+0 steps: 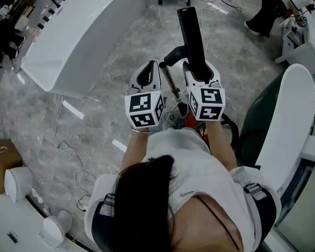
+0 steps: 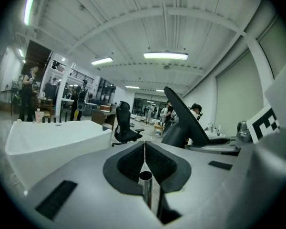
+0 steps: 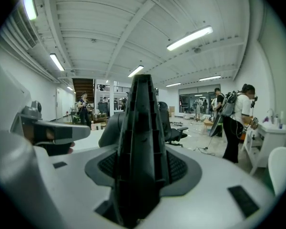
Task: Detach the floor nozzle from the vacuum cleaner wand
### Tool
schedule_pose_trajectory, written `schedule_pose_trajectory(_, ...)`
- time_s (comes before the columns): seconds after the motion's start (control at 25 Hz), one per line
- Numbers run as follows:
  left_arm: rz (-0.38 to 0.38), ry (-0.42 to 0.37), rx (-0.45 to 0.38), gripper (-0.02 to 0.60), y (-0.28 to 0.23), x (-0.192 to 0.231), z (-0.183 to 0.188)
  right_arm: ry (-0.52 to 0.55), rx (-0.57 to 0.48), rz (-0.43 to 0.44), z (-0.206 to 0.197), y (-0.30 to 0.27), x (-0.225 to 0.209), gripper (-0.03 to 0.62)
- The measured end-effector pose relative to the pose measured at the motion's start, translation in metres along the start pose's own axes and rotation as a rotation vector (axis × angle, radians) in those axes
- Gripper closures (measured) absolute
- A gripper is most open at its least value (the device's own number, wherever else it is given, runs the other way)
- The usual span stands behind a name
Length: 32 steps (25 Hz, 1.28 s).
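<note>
Over the floor (image 1: 94, 88), the right tool (image 3: 142, 162) gripped the floor nozzle (image 3: 142, 123); the left tool (image 2: 144, 159), jaws meeting, enclosed the wand (image 2: 146, 185). A straight, steady pull apart seemed wisest.

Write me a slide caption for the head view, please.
From above: left gripper clamps the metal wand, right gripper holds the black floor nozzle.

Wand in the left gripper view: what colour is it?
The wand is shiny silver metal, clearest in the left gripper view.
</note>
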<state>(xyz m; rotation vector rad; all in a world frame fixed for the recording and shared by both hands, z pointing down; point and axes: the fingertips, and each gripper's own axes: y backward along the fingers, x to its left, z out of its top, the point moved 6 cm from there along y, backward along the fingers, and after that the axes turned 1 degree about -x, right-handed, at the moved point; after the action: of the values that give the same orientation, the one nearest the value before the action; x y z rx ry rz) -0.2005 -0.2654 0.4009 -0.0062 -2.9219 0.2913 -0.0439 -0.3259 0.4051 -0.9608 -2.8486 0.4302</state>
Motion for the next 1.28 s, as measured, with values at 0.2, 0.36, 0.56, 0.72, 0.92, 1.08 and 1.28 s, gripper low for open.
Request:
schedule_pose_trajectory(0.2,-0.005,0.009,0.01,0.575,-0.006,-0.004,-0.001,0.007,0.016,-0.006,-0.005,-0.002,-0.002,0.367)
schedule_pose_trajectory(0.36,-0.011,0.017,0.009,0.575,-0.009,-0.006,-0.002,0.015,0.018,-0.027,-0.008,-0.002,-0.004,0.367)
schedule_pose_trajectory(0.56,0.001,0.033,0.028,0.575,-0.011,-0.005,-0.006,0.019,0.015,-0.023,-0.013,-0.001,-0.004,0.367)
schedule_pose_trajectory(0.72,0.015,0.039,0.037,0.575,-0.009,-0.005,-0.007,0.027,-0.002,-0.024,-0.01,0.002,-0.003,0.367)
schedule_pose_trajectory(0.92,0.025,0.048,0.035,0.575,-0.002,-0.004,-0.005,0.036,-0.024,-0.029,-0.005,0.005,0.001,0.367)
schedule_pose_trajectory(1.08,0.035,0.053,0.028,0.575,0.004,-0.003,-0.006,0.039,-0.027,-0.028,-0.007,0.008,0.004,0.367)
schedule_pose_trajectory(1.28,0.058,0.058,0.037,0.575,0.006,0.0,-0.009,0.052,-0.031,-0.024,-0.007,0.009,0.006,0.367)
